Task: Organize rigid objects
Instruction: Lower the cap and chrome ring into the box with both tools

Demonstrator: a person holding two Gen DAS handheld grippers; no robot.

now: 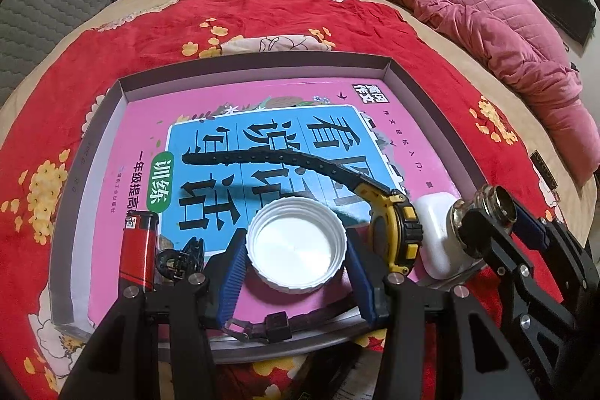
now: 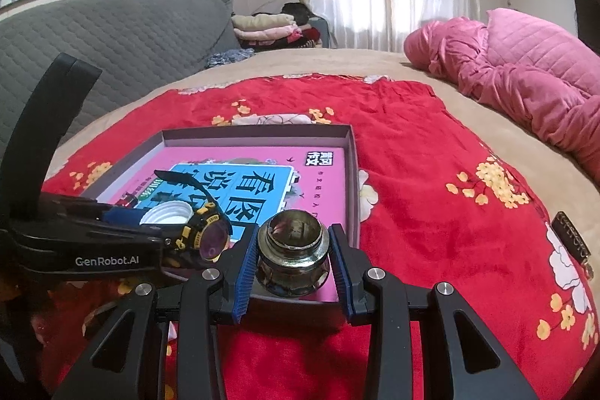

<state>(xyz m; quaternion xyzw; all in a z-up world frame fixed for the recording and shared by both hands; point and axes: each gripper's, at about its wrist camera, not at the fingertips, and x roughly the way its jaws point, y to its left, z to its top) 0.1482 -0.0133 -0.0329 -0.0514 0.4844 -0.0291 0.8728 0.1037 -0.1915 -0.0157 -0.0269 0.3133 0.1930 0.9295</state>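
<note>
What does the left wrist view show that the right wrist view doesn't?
Only the left wrist view: the small black plastic clip, the white rounded case and the watch's buckle strap. Only the right wrist view: the round glass jar's open mouth between the right gripper pads, touching both. Both: the white ribbed plastic cap, the yellow-black wristwatch, the red lighter, the pink book in the grey tray.

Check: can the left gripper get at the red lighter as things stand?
Probably not yet. The left gripper has its blue fingers closed on the white ribbed plastic cap; the red lighter lies close beside it, uncovered, so the way opens once the cap is released.
</note>
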